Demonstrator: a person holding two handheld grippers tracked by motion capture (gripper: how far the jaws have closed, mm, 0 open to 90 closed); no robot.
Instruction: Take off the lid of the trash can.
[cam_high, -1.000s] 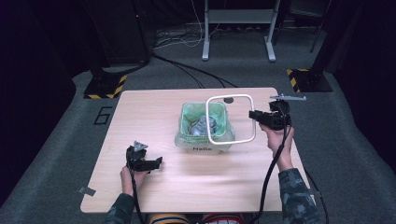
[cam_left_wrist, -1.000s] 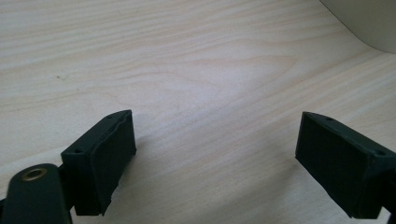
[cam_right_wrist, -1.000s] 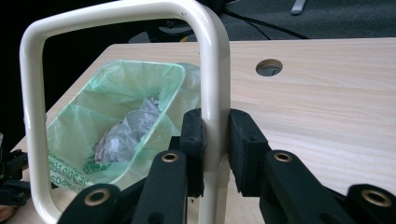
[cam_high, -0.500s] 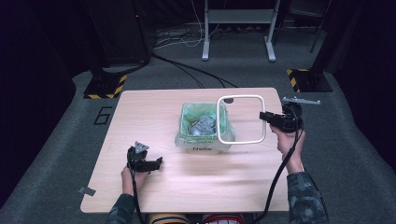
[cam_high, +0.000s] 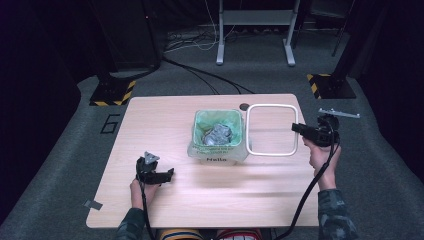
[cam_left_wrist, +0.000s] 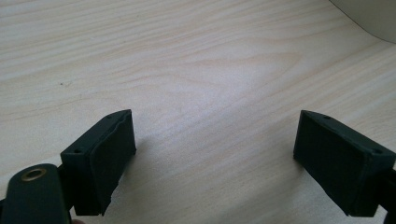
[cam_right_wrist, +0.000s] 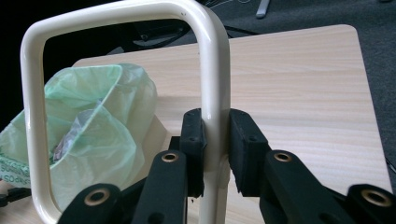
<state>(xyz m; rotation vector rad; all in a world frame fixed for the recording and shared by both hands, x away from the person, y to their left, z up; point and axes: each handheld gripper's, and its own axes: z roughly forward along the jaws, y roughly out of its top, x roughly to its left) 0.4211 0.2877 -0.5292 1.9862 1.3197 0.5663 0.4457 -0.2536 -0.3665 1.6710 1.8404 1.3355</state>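
The right gripper has its jaws clamped on one side bar of the cream rectangular frame, which is lifted off the table. The frame's loop extends away from the jaws toward the small bin, lined with a green bag, just beyond the frame's far bar. Crumpled rubbish sits inside the bag. Across the table, the left gripper rests low over bare wood, jaws wide apart and holding nothing, the bin's pale corner off past its far jaw.
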